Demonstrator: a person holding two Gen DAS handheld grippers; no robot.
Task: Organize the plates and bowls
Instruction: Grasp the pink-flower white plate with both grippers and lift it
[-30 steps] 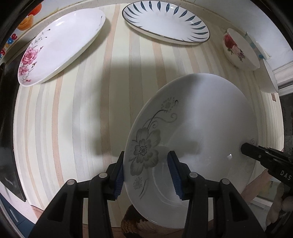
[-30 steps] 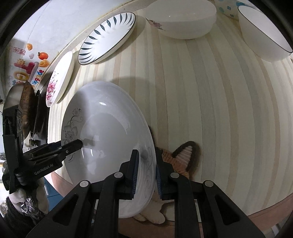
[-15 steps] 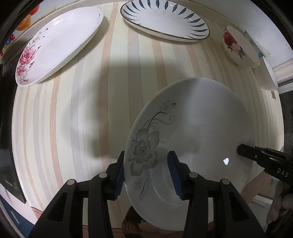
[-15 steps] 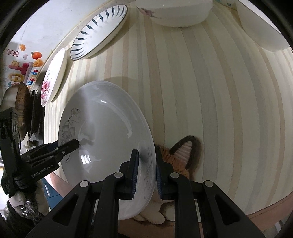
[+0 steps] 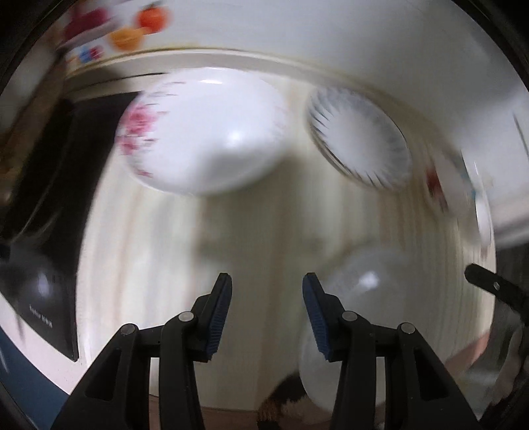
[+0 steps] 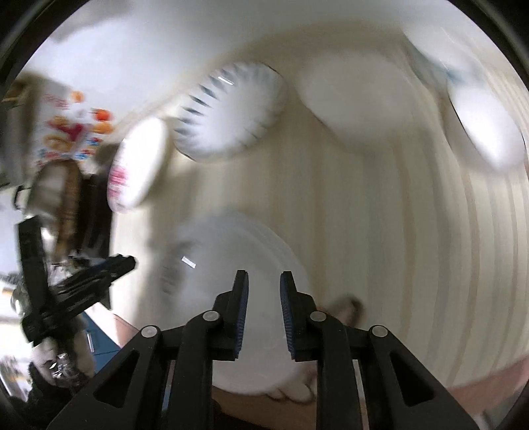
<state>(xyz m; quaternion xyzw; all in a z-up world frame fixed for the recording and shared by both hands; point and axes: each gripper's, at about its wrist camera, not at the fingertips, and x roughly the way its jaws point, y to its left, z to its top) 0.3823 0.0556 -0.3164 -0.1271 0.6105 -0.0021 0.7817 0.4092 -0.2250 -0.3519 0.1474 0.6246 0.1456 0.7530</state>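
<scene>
Both views are motion-blurred. The white plate with a grey flower [image 5: 380, 297] [image 6: 224, 264] lies on the striped table near its front edge. My left gripper [image 5: 267, 281] is open and empty, left of that plate. My right gripper [image 6: 264, 281] is open, above the plate's near rim with nothing between its jaws. A pink-flower plate [image 5: 205, 132] [image 6: 139, 165] and a blue-petal plate [image 5: 360, 139] [image 6: 231, 112] lie at the back. The left gripper also shows in the right wrist view [image 6: 125, 264].
Two bowls [image 6: 357, 96] [image 6: 489, 132] stand at the back right. A red-flower bowl [image 5: 443, 188] shows at the right. A black device [image 5: 49, 231] sits at the table's left edge. A wall with stickers [image 5: 132, 29] runs behind.
Both grippers have let go of the grey-flower plate and opened. The plate now lies on the table. Both cameras have swung upward, blurring the views.
</scene>
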